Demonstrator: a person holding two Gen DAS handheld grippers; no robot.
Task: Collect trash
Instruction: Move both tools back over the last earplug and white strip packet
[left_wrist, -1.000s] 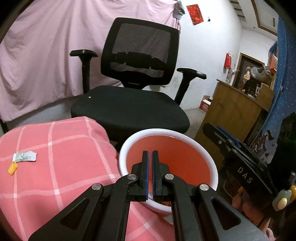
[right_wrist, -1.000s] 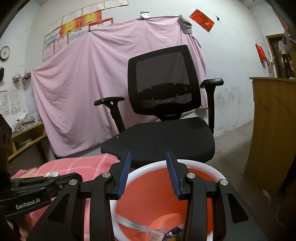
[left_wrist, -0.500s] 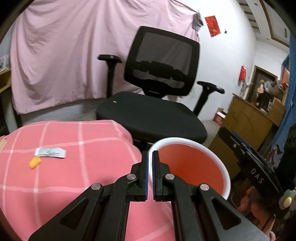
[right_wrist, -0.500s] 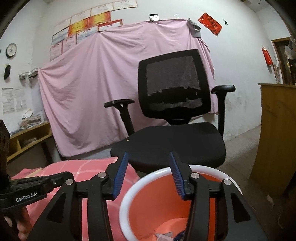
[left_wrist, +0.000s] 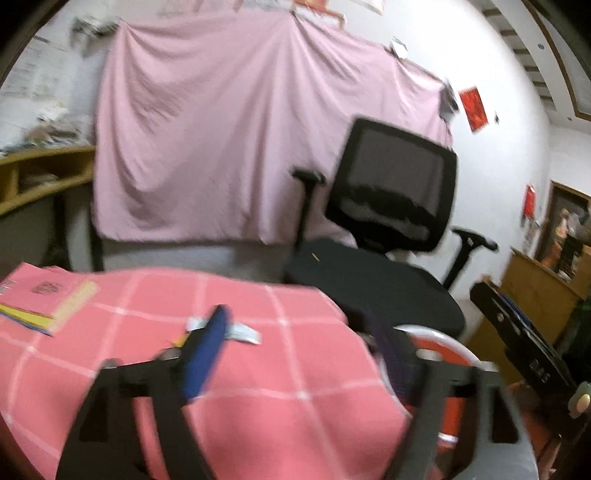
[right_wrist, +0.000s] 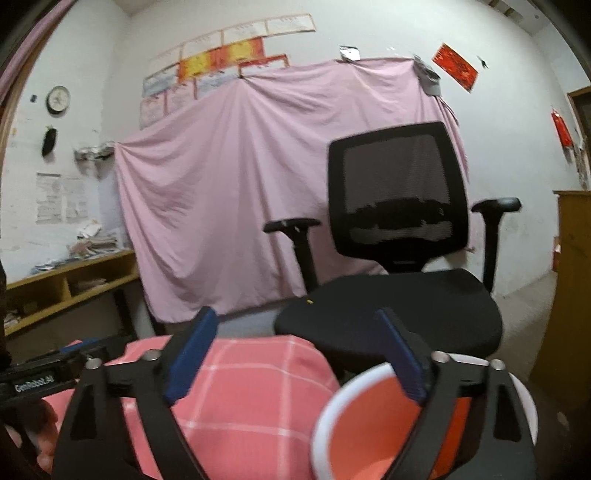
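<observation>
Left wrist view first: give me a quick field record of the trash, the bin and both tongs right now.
surface: pink checked cloth
trash left: white wrapper on the cloth, a small orange scrap beside it
bin: orange bin with white rim, at the cloth's right edge, in front of the black office chair
left tongs: jaws opening, nothing between them, pointed over the cloth toward the wrapper
right tongs: jaws opening, nothing between them, near the bin rim
other: books at the cloth's far left
</observation>
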